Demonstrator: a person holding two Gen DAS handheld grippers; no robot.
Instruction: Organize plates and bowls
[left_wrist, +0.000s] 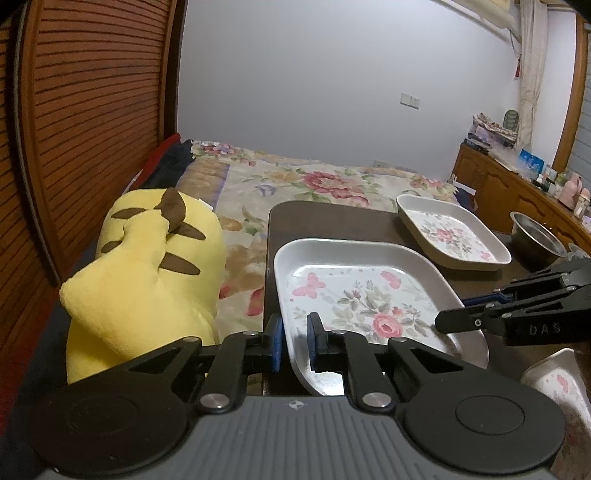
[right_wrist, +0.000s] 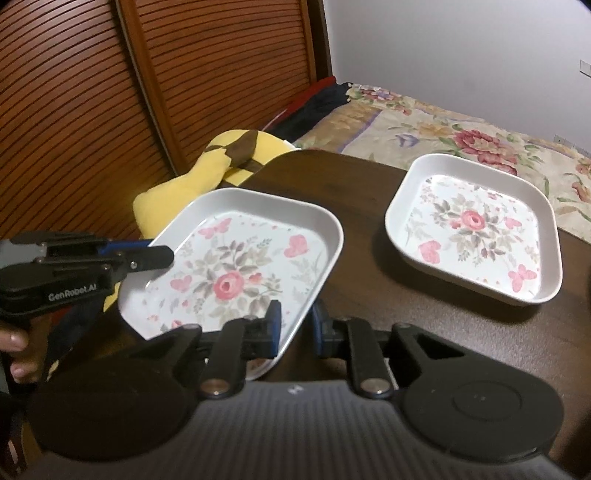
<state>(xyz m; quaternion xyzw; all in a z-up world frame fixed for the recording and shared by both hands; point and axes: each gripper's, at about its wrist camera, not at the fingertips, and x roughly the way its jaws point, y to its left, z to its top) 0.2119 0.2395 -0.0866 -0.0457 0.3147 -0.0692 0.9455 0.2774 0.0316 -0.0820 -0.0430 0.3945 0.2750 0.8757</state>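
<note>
A large white square plate with a rose print (left_wrist: 354, 295) (right_wrist: 236, 266) is held above the dark table (left_wrist: 332, 221) (right_wrist: 369, 288). My left gripper (left_wrist: 295, 341) (right_wrist: 155, 254) is shut on its left rim. My right gripper (right_wrist: 295, 328) (left_wrist: 448, 314) is shut on its opposite rim. A smaller, deeper floral dish (left_wrist: 450, 230) (right_wrist: 474, 227) sits on the table farther back. A steel bowl (left_wrist: 537, 238) stands at the table's right side. Another floral dish (left_wrist: 554, 380) shows partly at the lower right of the left wrist view.
A yellow plush toy (left_wrist: 147, 269) (right_wrist: 207, 173) lies left of the table on a bed with a floral cover (left_wrist: 295, 181) (right_wrist: 461, 129). A slatted wooden wardrobe (left_wrist: 85, 110) stands at the left. A wooden cabinet with clutter (left_wrist: 517, 184) lines the right wall.
</note>
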